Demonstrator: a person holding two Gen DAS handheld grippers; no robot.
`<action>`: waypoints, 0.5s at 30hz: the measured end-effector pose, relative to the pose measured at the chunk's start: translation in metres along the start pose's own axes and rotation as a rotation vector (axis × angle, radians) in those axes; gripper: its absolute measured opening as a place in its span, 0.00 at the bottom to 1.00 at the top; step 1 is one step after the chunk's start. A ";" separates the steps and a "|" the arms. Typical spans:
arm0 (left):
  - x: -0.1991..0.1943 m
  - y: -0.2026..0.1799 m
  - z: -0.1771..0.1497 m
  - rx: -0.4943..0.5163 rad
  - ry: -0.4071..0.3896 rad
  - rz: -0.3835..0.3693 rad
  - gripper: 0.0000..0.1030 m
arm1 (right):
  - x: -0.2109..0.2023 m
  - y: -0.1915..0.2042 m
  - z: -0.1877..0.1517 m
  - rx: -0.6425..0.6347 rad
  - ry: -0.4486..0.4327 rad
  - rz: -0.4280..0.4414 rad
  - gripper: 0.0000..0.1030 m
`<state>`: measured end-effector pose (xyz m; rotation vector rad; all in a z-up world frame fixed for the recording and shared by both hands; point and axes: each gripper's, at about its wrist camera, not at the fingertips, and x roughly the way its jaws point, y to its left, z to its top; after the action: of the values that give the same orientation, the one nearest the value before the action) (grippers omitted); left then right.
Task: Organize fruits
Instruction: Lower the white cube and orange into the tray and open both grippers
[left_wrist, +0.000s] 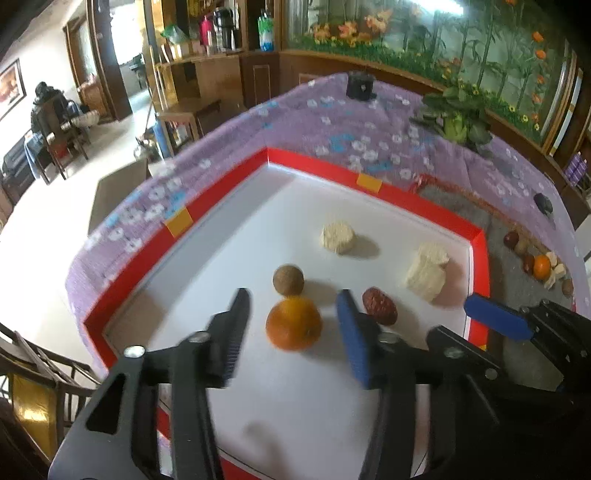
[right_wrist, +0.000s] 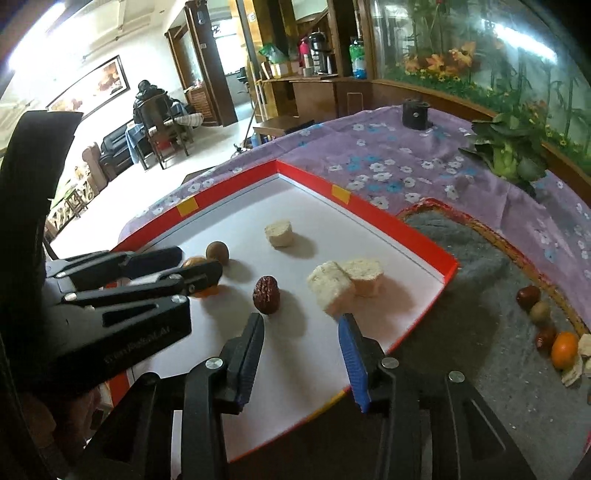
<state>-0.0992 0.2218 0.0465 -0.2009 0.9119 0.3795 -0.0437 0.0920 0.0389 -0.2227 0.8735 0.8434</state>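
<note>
Left gripper (left_wrist: 293, 295) fingers wide, straddling orange (left_wrist: 293, 324) low centre of frame, not touching. Right gripper (right_wrist: 301, 319) fingers wide, empty, just short of pale block (right_wrist: 330, 288). Red date (right_wrist: 266, 294) left of block. Brown round fruit (left_wrist: 288, 279) behind orange. All inside red-rimmed tray (left_wrist: 314, 162) on bench.

Smooth matt white tray (left_wrist: 229, 236), wrinkled red date (right_wrist: 266, 290), floral cloth tablecloth (right_wrist: 388, 155)

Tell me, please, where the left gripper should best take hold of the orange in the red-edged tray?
Probably across the orange's widest middle, from its near side. The left gripper is open and already straddles it. The round brown fruit touches its far side, so fingers should close from left and right.
</note>
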 end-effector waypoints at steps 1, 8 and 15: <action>-0.003 -0.001 0.001 -0.001 -0.012 -0.001 0.61 | -0.003 -0.002 -0.001 0.007 -0.004 0.001 0.40; -0.014 -0.020 0.007 0.023 -0.033 -0.038 0.61 | -0.031 -0.021 -0.007 0.047 -0.053 -0.037 0.40; -0.019 -0.063 0.009 0.080 -0.040 -0.088 0.61 | -0.056 -0.052 -0.023 0.107 -0.084 -0.103 0.41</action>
<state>-0.0773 0.1626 0.0677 -0.1593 0.8744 0.2644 -0.0387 0.0149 0.0584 -0.1366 0.8193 0.7034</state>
